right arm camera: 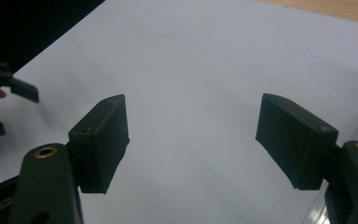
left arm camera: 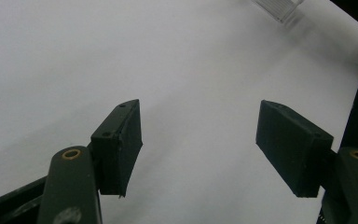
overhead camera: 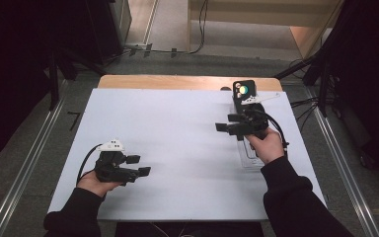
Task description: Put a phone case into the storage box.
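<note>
White sheeting covered the table (overhead camera: 177,128), and both grippers were held just above it with nothing between their jaws. At the near left of the high view, the left gripper (overhead camera: 139,166) pointed toward the table's right side; its own view showed the two black pads (left arm camera: 121,144) spread wide over bare white surface, with the corner of a clear plastic tray (left arm camera: 279,7) at the top edge. At the right of the high view, the right gripper (overhead camera: 229,123) pointed leftward across the sheet, its jaws likewise spread wide and empty in its own view, where the left gripper (right arm camera: 9,93) appeared farther off at the left edge. Nearest the right hand (overhead camera: 266,145) lay the clear plastic tray (overhead camera: 249,158), flat on the sheet and partly under that hand; beyond it, at the far right of the table, stood a black box (overhead camera: 244,91) with round coloured spots on its face, upright and apparently untouched. Judged from these positions, no grasp had begun: the step in hand was an approach or ready pose. The next move would probably call for turning the right gripper toward the tray or box and centring the open jaws on it before closing.
</note>
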Demonstrator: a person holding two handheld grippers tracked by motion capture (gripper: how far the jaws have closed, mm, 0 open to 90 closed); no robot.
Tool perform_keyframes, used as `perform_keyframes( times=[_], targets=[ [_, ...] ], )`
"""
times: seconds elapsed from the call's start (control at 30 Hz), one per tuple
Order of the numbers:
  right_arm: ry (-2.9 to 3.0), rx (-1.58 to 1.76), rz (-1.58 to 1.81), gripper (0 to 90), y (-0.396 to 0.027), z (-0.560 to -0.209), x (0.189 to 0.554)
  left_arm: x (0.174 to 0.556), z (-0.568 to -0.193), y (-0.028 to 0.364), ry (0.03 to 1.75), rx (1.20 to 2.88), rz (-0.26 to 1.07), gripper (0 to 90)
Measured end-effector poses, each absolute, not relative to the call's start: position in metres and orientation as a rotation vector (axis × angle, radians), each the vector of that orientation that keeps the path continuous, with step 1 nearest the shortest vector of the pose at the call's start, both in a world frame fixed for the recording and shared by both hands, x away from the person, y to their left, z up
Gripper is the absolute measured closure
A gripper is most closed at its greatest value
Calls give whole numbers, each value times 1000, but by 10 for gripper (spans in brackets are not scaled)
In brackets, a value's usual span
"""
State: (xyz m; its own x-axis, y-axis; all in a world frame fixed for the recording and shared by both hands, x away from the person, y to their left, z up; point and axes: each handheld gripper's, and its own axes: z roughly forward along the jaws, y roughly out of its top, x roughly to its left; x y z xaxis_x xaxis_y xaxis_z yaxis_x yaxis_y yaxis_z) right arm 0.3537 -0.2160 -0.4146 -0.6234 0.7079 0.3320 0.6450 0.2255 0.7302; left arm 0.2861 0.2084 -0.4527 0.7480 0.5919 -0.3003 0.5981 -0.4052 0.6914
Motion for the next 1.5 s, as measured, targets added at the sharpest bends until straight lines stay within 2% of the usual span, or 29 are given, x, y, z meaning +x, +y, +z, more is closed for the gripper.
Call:
perform_keyframes(
  times=[0.23, 0.93, 1.5],
  targets=[
    [2473, 1241, 1347, 274, -213, -421, 331, 285, -452, 206, 873, 2105, -17, 319],
    [2633, 1114, 1230, 276, -234, -446, 267, 282, -450, 203, 859, 2106, -20, 319],
    [2642, 1160, 1165, 265, -250, -464, 245, 271, -453, 207, 861, 2102, -21, 319]
  ],
)
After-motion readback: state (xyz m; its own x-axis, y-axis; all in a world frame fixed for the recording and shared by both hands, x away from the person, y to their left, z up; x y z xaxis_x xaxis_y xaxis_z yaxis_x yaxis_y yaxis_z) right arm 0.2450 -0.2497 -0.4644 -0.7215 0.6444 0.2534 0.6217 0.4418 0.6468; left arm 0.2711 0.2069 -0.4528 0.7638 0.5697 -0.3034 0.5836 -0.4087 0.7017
